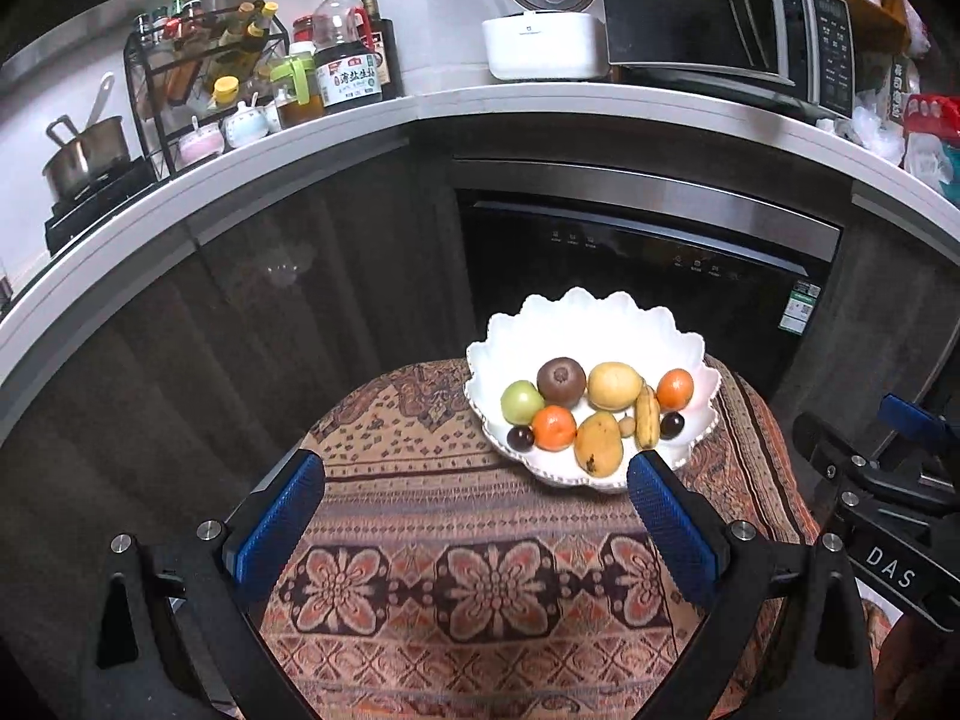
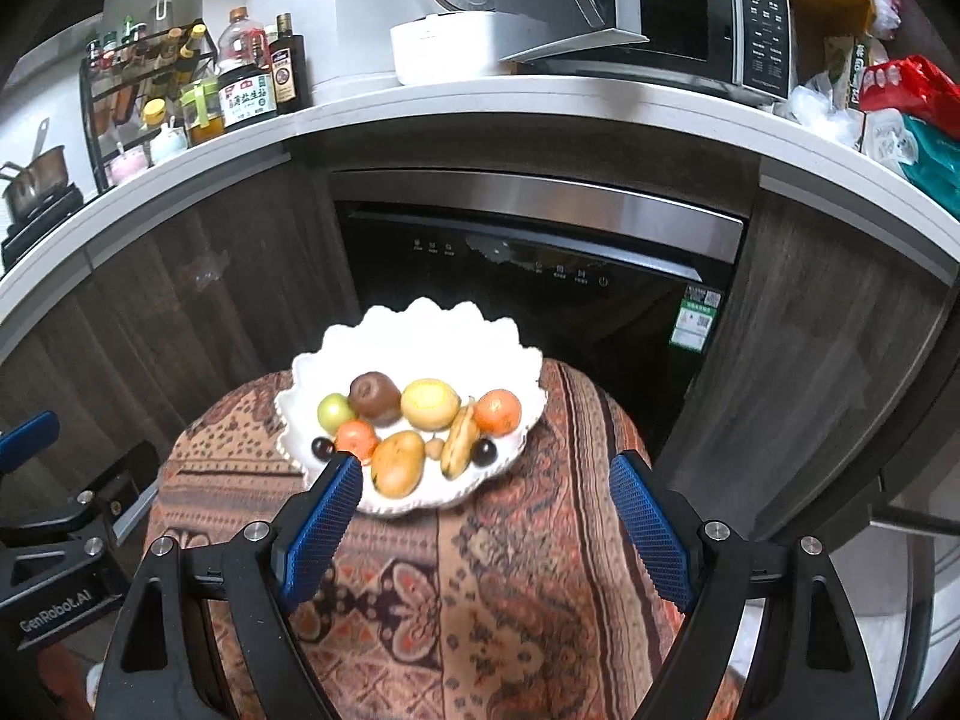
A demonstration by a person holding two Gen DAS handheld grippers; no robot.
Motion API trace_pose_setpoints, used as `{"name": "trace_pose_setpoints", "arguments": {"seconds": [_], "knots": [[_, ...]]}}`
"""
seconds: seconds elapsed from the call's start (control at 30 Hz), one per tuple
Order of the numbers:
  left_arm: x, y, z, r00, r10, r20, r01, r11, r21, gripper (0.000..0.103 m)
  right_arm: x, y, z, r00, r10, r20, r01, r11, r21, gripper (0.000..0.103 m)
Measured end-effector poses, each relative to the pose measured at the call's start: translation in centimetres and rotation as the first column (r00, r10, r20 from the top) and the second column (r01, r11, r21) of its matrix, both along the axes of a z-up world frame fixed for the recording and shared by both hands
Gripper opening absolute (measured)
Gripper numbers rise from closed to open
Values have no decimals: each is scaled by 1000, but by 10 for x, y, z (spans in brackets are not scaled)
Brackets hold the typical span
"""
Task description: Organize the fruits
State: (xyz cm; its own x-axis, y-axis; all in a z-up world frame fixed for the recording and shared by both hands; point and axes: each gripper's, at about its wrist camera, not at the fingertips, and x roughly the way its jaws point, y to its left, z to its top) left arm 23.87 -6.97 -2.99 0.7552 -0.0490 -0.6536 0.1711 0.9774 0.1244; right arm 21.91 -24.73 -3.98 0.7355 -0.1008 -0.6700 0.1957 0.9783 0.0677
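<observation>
White and scalloped, the bowl point(image 1: 591, 324) sits at the far edge of a small round table draped in a patterned cloth point(image 1: 432, 516), and all the fruit is already heaped in it: a green apple point(image 1: 521, 402), a kiwi point(image 1: 561, 381), a lemon point(image 1: 614, 386), two oranges point(image 1: 554, 427), a mango point(image 1: 599, 443), a banana point(image 1: 647, 419) and two dark plums point(image 1: 520, 437). Both tools hover short of it with nothing between their pads: the left gripper point(image 1: 474, 480) is spread wide over bare cloth, and the right gripper point(image 2: 486, 480) is spread too, its left pad point(image 2: 327, 504) overlapping the bowl's near rim in the right wrist view, though I cannot tell whether it touches. The likeliest trouble, I judge, is that bowl: it stands close to the table's far side, on loose fabric, so a push from a pad could slide it toward the drop. Fruit is packed tight and round, so closing on one piece may nudge its neighbours over the low rim. The plums are small and smooth and could squirt out of wide pads. With the two tools near each other, they may also collide.
</observation>
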Motion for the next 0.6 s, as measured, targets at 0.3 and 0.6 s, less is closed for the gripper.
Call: {"name": "trace_pose_setpoints", "arguments": {"seconds": [0.3, 0.6], "knots": [[-41, 7, -9, 1000, -4, -29, 4, 1000, -3, 103, -42, 9, 8, 1000, 2, 12, -1, 1000, -18, 85], [-72, 13, -17, 999, -5, -51, 5, 1000, -12, 103, -77, 13, 4, 1000, 7, 7, -7, 1000, -22, 85]]}}
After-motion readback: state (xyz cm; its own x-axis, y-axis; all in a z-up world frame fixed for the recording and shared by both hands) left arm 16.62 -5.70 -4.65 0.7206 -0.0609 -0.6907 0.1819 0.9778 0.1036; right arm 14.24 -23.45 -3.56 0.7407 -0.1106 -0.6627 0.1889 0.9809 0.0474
